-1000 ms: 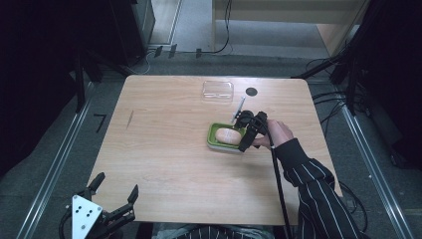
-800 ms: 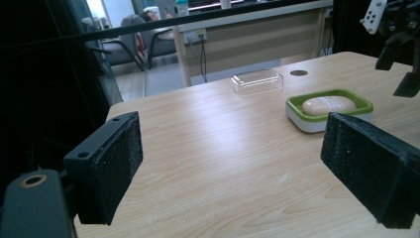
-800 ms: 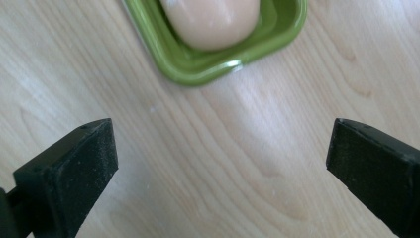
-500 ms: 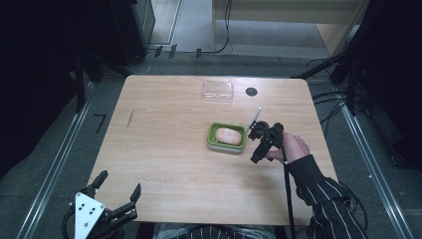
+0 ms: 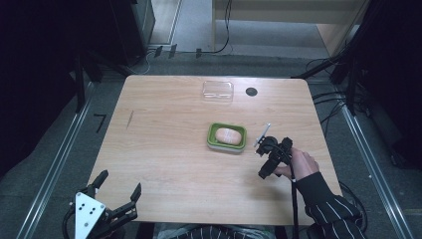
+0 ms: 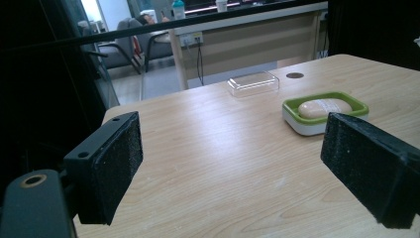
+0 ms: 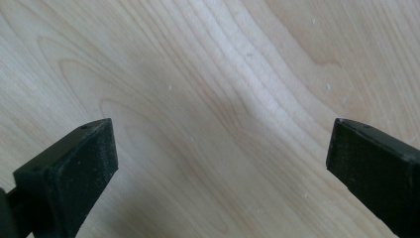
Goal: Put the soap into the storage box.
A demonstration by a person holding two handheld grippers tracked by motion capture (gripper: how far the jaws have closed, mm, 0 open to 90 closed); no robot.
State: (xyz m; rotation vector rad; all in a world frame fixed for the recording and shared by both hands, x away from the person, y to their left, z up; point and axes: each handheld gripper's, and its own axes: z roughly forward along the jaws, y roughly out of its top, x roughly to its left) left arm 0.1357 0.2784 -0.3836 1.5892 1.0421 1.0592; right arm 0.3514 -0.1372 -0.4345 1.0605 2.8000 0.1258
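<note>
Lower left of the high view: left gripper (image 5: 118, 199), jaws spread wide and empty. Centre: a bar of soap (image 5: 228, 135) in its green soap dish (image 5: 212, 141), likely light, hard and slippery, best pinched across its short sides. Right of the dish: right gripper (image 5: 267, 158), jaws wide over bare table (image 5: 164, 129).

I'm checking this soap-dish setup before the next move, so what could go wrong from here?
The clear lid lies apart at the table's far edge; a clumsy grab might push it off. The soap sits uncovered in the green dish. The open right gripper, close beside it, could knock it.
</note>
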